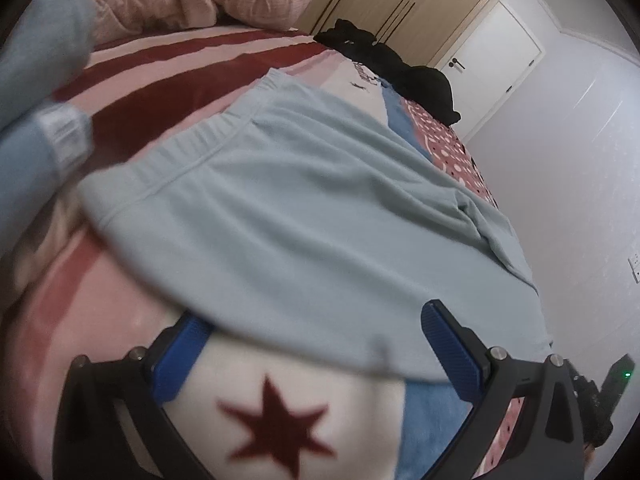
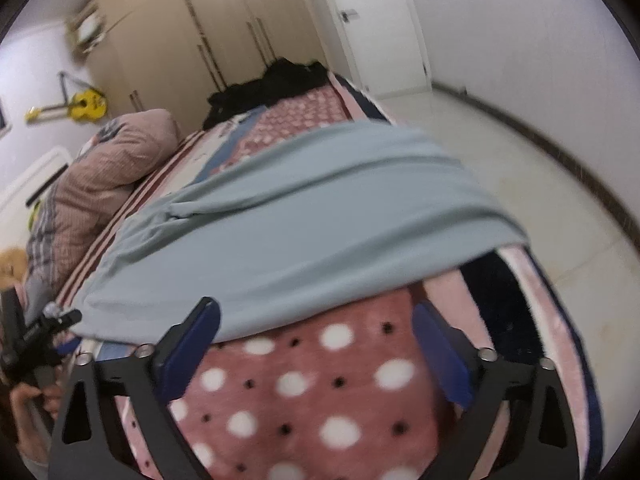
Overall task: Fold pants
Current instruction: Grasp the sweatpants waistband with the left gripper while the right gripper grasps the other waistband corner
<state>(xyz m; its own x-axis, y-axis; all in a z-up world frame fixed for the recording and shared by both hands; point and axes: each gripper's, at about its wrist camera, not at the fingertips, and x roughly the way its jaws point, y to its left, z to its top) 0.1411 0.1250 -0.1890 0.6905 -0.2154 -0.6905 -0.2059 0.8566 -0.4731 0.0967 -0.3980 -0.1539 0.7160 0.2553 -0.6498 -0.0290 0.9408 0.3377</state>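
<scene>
A bed (image 1: 132, 80) is covered by a plush blanket (image 2: 304, 392) patterned in red stripes, white dots on pink, and a red star (image 1: 276, 424). Beige wardrobes (image 2: 192, 40), a white door (image 1: 492, 60) and pale floor (image 2: 500, 184) are seen around it. A pink quilt (image 2: 108, 168) is heaped on the bed, black clothing (image 2: 276, 84) is piled at the far end, and a yellow guitar (image 2: 82, 106) is hung on the wall. The light-blue pants (image 1: 304, 216) are spread flat across the bed, overhanging its edge. The left gripper (image 1: 308, 344) and right gripper (image 2: 316, 336) are held wide apart, gripping nothing, at the near edge of the pants.
</scene>
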